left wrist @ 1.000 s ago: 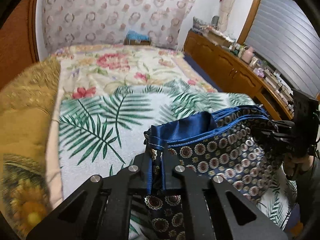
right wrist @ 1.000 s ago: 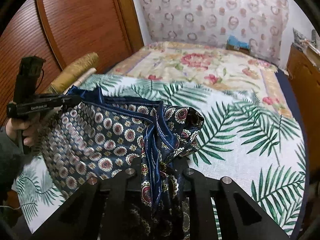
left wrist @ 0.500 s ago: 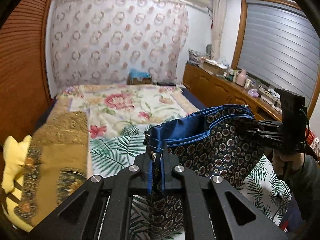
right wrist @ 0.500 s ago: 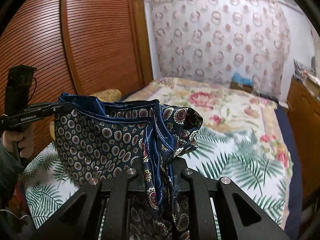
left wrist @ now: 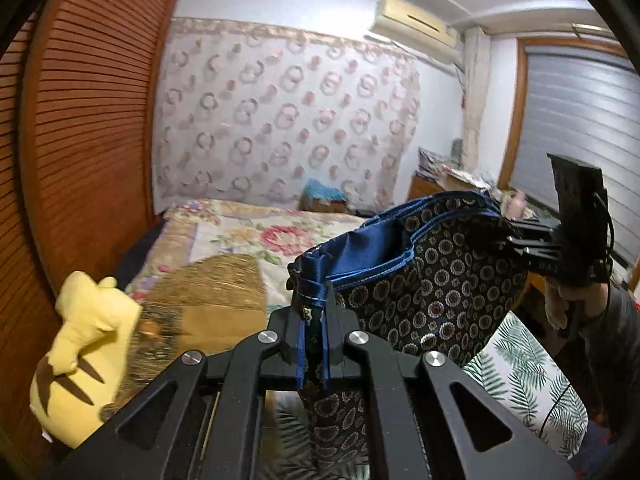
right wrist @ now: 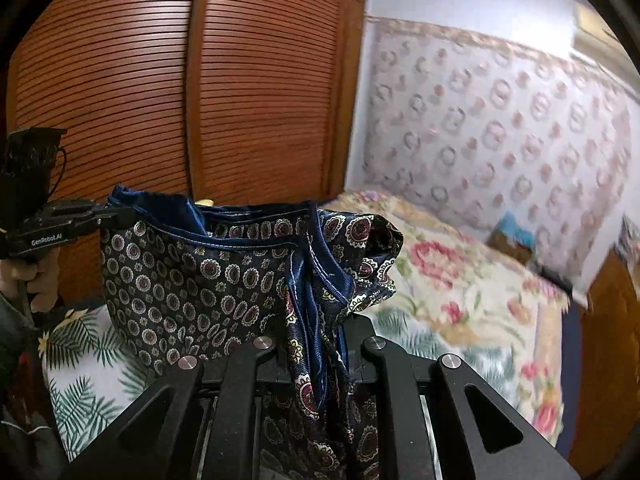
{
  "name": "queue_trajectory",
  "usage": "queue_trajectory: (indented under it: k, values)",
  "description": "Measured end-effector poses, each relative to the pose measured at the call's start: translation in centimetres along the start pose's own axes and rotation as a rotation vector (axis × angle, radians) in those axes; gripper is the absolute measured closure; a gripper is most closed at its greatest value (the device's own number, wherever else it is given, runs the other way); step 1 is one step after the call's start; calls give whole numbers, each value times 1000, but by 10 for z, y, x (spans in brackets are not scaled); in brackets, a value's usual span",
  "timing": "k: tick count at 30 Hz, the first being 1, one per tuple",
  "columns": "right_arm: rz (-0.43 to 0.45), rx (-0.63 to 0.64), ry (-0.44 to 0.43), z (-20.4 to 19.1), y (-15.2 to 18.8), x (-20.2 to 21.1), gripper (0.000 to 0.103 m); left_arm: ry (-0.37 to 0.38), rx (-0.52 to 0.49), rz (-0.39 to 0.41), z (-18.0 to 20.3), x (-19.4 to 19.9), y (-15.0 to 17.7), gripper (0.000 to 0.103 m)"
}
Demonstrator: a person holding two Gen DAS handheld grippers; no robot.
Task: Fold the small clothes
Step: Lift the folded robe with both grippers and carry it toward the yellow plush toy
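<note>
I hold a small navy patterned garment (left wrist: 432, 280) stretched in the air above the bed (left wrist: 248, 236), one end in each tool. My left tool (left wrist: 313, 330) is pressed together on the blue-trimmed edge of the cloth, which bunches between its pads and hangs down below them. My right tool (right wrist: 320, 344) is pinching a gathered bundle of the same fabric, its folds spilling over the black linkage and trailing beneath.

Seen from the left wrist, the right tool (left wrist: 516, 240) grips the far end of the garment at the right of the picture, carried by a hand (left wrist: 568, 304) in a dark sleeve. Seen from the right wrist, the left tool (right wrist: 120, 214) clamps the other end at the left, its handle in a hand (right wrist: 34, 276). The cloth sags between the two grips, its plain blue lining showing along the open top edge, clear of the bedding.

Below lies a palm-leaf sheet (right wrist: 84, 368), with a floral bedspread (right wrist: 460, 280) beyond it reaching to a wall hanging printed with rings (left wrist: 280, 120). A yellow plush toy (left wrist: 84, 352) sits at the left beside a gold-patterned pillow (left wrist: 208, 288), in front of slatted wooden doors (right wrist: 200, 80). An air conditioner (left wrist: 414, 24) is mounted high on the wall, and a shuttered window (left wrist: 580, 132) fills the right.
</note>
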State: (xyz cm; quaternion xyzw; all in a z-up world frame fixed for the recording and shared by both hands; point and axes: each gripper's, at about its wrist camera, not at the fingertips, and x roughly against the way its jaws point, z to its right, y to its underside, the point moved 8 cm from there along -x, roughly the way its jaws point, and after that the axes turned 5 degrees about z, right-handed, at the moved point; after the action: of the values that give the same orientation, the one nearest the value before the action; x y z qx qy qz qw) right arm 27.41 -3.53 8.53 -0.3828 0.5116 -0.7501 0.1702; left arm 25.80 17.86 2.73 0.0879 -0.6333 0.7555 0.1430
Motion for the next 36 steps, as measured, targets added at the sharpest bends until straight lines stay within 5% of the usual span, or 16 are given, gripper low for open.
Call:
queue_trajectory:
  k: [9, 16, 21, 28, 36]
  values:
    - [-60, 202, -105, -30, -61, -92, 89, -125, 104, 16, -71, 21, 32, 97]
    - [-123, 327, -170, -61, -69, -174, 89, -197, 199, -50, -119, 20, 74, 97]
    - [-137, 295, -204, -76, -70, -214, 86, -228, 252, -100, -133, 18, 102, 97]
    - [-85, 193, -166, -74, -76, -226, 40, -281, 281, -107, -135, 21, 115, 97]
    - [-131, 119, -170, -62, -29, -218, 37, -320, 292, -123, -138, 22, 125, 96]
